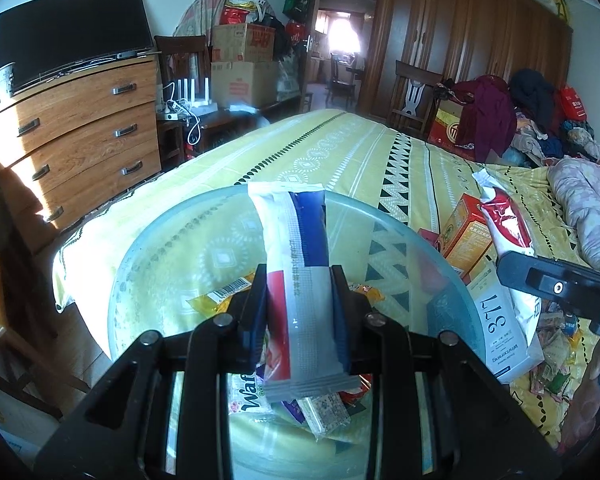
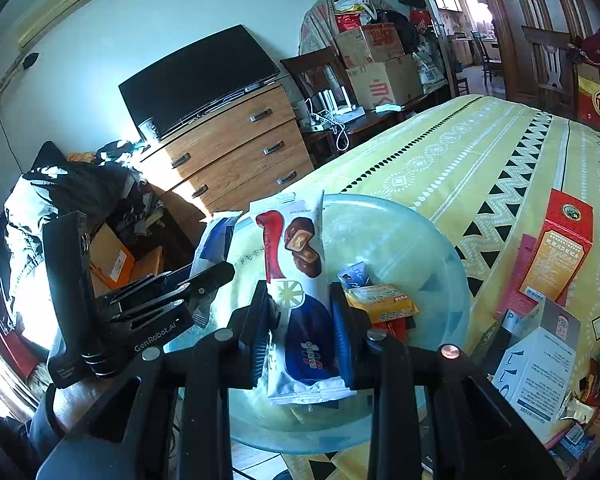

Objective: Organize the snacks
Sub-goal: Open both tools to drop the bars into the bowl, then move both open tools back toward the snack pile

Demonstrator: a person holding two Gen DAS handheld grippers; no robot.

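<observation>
Over the glass bowl (image 1: 148, 248) on the bed, each claw pinches a light, crinkly snack packet mid-length. The left claw (image 1: 300, 300) holds a blue-striped packet (image 1: 300, 240), the right claw (image 2: 300, 316) a chocolate packet (image 2: 296, 264); squeeze gently, contents crush.

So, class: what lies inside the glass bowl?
Inside the glass bowl lie a yellow packet, a wafer packet and a small blue wrapper. The grippers and their held packets hide the rest.
</observation>
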